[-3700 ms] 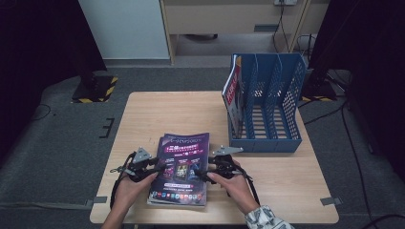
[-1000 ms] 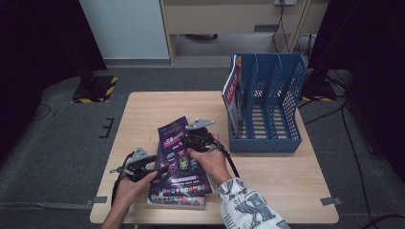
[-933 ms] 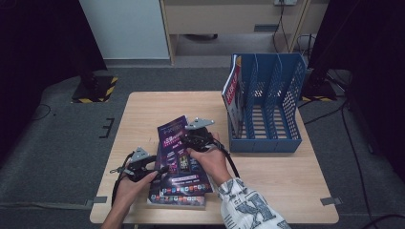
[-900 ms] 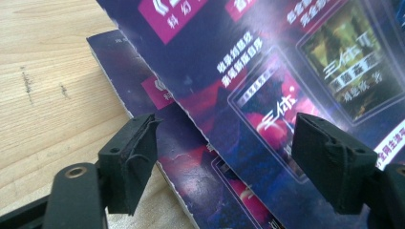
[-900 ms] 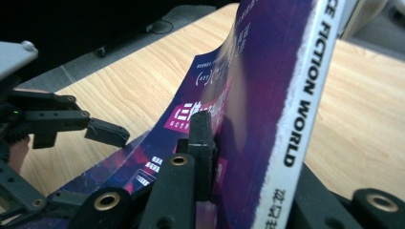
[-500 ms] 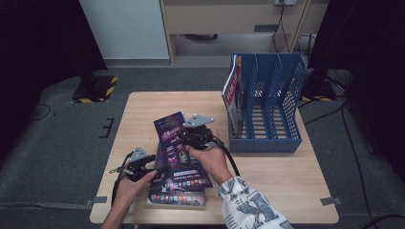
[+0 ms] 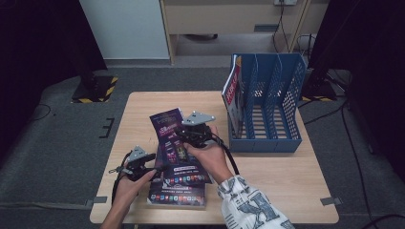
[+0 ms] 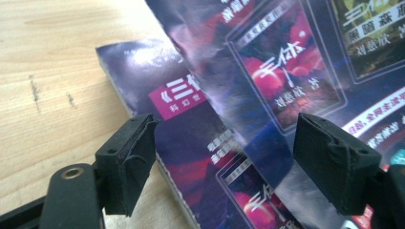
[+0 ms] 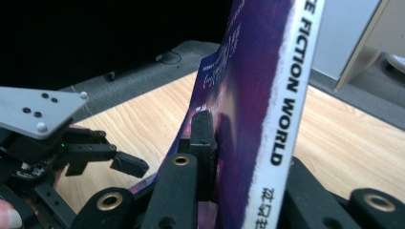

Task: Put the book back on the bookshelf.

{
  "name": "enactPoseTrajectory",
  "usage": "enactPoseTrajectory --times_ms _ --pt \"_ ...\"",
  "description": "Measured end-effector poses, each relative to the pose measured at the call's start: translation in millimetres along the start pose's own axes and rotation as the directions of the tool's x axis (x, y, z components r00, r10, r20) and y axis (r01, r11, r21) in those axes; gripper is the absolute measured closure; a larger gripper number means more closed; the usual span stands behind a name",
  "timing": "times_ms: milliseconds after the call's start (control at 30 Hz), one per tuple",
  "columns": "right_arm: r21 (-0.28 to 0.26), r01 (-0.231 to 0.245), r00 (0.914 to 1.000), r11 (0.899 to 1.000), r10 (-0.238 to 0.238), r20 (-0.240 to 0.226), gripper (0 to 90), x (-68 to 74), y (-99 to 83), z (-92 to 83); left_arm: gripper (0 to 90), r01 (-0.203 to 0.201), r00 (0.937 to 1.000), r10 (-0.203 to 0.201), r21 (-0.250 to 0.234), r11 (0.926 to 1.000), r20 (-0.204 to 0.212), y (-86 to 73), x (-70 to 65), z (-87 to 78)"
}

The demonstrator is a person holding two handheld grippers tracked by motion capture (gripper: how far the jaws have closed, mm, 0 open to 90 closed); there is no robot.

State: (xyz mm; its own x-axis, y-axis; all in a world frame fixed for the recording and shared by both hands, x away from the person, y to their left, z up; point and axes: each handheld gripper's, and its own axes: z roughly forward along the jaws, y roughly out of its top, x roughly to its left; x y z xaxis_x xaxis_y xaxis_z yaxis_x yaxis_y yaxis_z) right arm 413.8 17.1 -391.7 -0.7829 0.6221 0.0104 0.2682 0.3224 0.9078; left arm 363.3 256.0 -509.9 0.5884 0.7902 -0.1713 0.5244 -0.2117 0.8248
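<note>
My right gripper (image 7: 182, 138) is shut on the spine edge of a purple magazine (image 7: 168, 129) and holds it tilted up above the table. In the right gripper view that magazine (image 9: 267, 95) stands on edge between the closed jaws of the right gripper (image 9: 229, 138). More purple magazines (image 7: 179, 193) lie stacked near the front edge. My left gripper (image 7: 154, 161) rests at the stack's left side, open. In the left gripper view the left gripper (image 8: 229, 162) has its jaws spread around the stack's corner (image 8: 191, 143), with the lifted magazine (image 8: 286, 71) above.
A blue slotted file rack (image 7: 267, 102) stands at the table's back right, with a red-and-white magazine (image 7: 234, 93) upright in its leftmost slot. Bare wooden table (image 7: 282, 176) lies right of the stack. The left gripper (image 9: 95, 157) also appears in the right gripper view.
The right gripper has raised the top magazine off the stack and tilted it more upright, moving it slightly away from me. The left gripper has stayed at the stack's left side.
</note>
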Motion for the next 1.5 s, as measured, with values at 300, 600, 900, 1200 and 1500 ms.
enactPoseTrajectory --times_ms 300,600,900,1200,1500 --pt "-0.033 0.008 0.9999 0.999 -0.008 -0.010 80.5 2.5 6.9 -0.5 22.2 -0.016 0.9990 0.016 -0.005 0.9999 0.041 1.5 -4.0 1.6" --pt "-0.071 -0.001 0.9998 0.997 0.000 -0.020 80.8 4.1 8.9 -1.5 23.4 -0.024 0.9973 0.025 -0.014 0.9996 0.068 3.3 -5.9 1.6" --pt "-0.102 -0.008 0.9991 0.995 0.004 -0.041 81.0 5.0 12.0 -1.8 29.7 -0.031 0.9956 0.032 -0.007 0.9995 0.088 3.8 -7.5 3.1" --pt "-0.118 -0.004 0.9985 0.993 -0.003 -0.055 81.6 5.5 12.6 -3.2 53.8 -0.004 0.9967 0.005 -0.007 1.0000 0.081 6.1 0.5 -3.5" --pt "-0.141 0.007 0.9982 0.990 -0.015 -0.057 82.4 2.9 11.2 -5.5 78.3 0.020 0.9966 -0.020 0.001 0.9998 0.080 11.5 4.1 -10.8"
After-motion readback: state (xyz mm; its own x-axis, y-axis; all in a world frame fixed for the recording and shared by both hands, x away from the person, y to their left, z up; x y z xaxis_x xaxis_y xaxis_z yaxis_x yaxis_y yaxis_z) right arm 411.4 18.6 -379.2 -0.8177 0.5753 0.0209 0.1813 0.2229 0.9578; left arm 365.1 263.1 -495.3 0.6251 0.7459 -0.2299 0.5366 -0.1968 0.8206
